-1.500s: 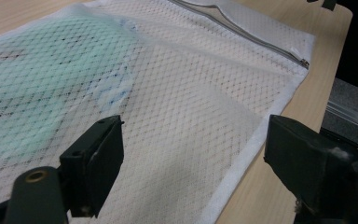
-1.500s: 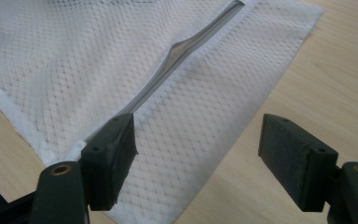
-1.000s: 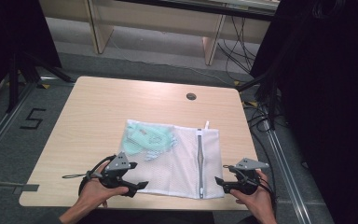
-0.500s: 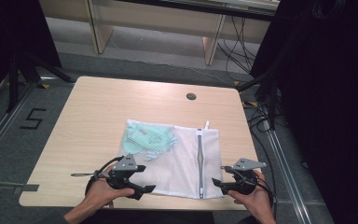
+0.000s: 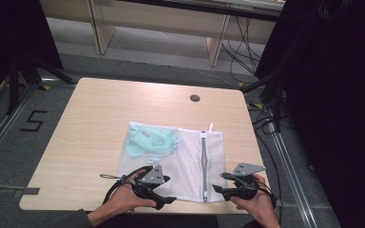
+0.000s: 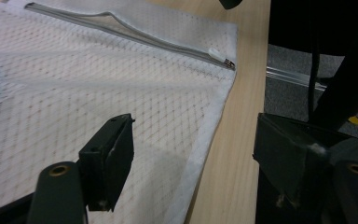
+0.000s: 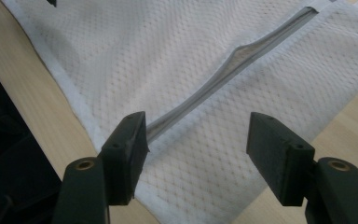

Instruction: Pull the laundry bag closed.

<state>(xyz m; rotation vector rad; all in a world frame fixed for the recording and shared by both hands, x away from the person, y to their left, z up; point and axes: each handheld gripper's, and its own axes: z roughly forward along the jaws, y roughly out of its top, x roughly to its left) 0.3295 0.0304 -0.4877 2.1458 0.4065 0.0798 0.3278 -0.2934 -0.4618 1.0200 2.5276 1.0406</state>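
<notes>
Two spread grippers flank mesh bag [image 5: 180, 161], perhaps touching.

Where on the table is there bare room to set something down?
Bare wood lies left of the mesh bag, and across the far half up to the grommet hole. The near edge is crowded: left gripper, right gripper and bag.

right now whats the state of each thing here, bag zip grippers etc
mesh bag: flat on the table, pale green item inside
zipper: closed, bulging slightly mid-length
left gripper: open, at the bag's near edge
right gripper: open, over the zipper's near end
</notes>
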